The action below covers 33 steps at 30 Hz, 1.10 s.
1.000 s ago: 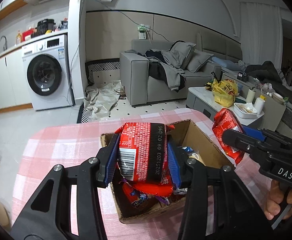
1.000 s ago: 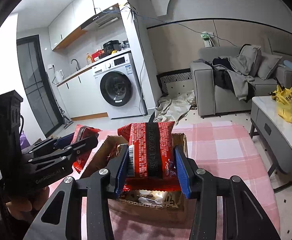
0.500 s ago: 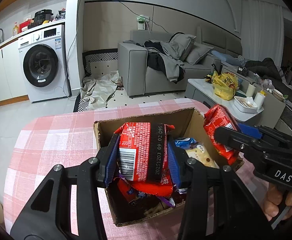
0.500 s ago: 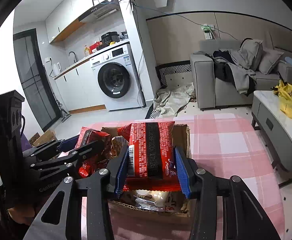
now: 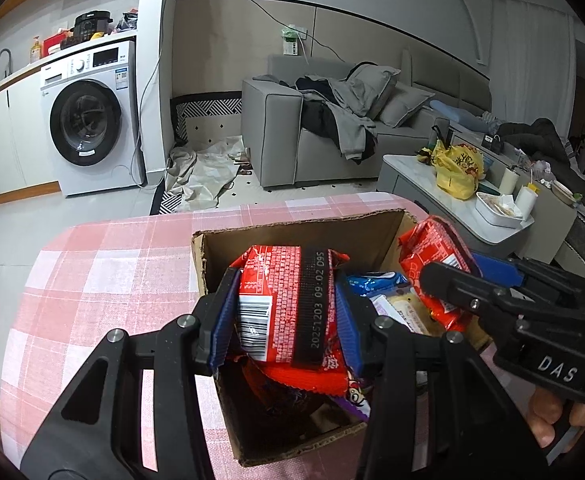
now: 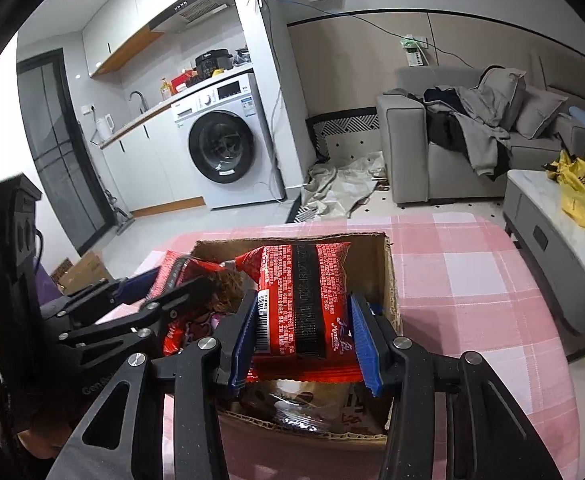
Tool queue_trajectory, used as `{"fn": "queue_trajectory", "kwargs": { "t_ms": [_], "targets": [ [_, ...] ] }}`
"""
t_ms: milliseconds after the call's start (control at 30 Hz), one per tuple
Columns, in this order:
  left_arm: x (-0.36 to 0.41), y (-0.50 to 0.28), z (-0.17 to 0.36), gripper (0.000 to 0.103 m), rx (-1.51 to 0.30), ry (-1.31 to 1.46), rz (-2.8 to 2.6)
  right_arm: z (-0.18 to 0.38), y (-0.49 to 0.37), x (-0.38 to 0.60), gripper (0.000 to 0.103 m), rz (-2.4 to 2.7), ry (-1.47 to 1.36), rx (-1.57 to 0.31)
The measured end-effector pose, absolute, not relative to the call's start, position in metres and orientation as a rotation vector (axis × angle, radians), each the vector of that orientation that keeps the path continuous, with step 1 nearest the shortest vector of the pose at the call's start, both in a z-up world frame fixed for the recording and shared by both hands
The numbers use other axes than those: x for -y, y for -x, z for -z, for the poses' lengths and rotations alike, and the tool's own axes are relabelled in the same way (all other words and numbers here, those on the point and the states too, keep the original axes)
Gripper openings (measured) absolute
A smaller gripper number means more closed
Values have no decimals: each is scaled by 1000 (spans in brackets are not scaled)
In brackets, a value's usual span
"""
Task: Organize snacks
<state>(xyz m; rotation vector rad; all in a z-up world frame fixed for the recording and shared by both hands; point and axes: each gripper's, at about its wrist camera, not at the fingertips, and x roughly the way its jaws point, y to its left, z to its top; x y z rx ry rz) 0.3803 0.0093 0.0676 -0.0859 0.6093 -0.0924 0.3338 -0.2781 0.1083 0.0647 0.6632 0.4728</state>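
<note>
My left gripper (image 5: pixel 286 312) is shut on a red snack packet (image 5: pixel 280 280) with a black stripe, held upright just inside the open cardboard box (image 5: pixel 292 234). In the same view my right gripper (image 5: pixel 452 266) comes in from the right with a second red packet (image 5: pixel 428 240) over the box's right side. The right wrist view shows that gripper (image 6: pixel 304 328) shut on its striped red packet (image 6: pixel 300 292) above the box (image 6: pixel 390 272). The left gripper (image 6: pixel 180 278) is at the left there, with its packet (image 6: pixel 172 264).
The box stands on a table with a pink checked cloth (image 5: pixel 112 272) and holds several other snacks, among them a blue packet (image 5: pixel 376 280). A low coffee table (image 5: pixel 412 168) with a yellow bag stands to the right. A sofa and a washing machine are behind.
Both grippers have sunk toward the box with their packets still clamped. The box now looks larger and nearer, and the packets reach into its opening.
</note>
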Motion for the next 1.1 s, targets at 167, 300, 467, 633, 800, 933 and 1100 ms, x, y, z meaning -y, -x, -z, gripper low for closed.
{"fn": "queue_trajectory", "kwargs": {
  "t_ms": [167,300,467,633,800,933,1100],
  "targets": [
    [-8,-383,-65,42,-615,78,89,-106,-336,274,45,-470,-69,-681],
    [-5,-382,-66,48,-614,83,88,-109,-332,273,49,-482,-48,-670],
    [-6,-374,-75,76,-582,108,81,-118,-323,278,75,-474,-41,-632],
    [-4,-367,-81,88,-574,119,101,-128,-307,293,96,-475,-57,-588],
    [0,-353,-93,102,-534,123,124,-134,-300,314,103,-511,-113,-586],
    [1,-337,-105,102,-500,114,129,-138,-287,321,103,-550,-95,-561],
    [-3,-307,-110,102,-479,120,138,-141,-270,327,103,-596,-100,-544]
  ]
}}
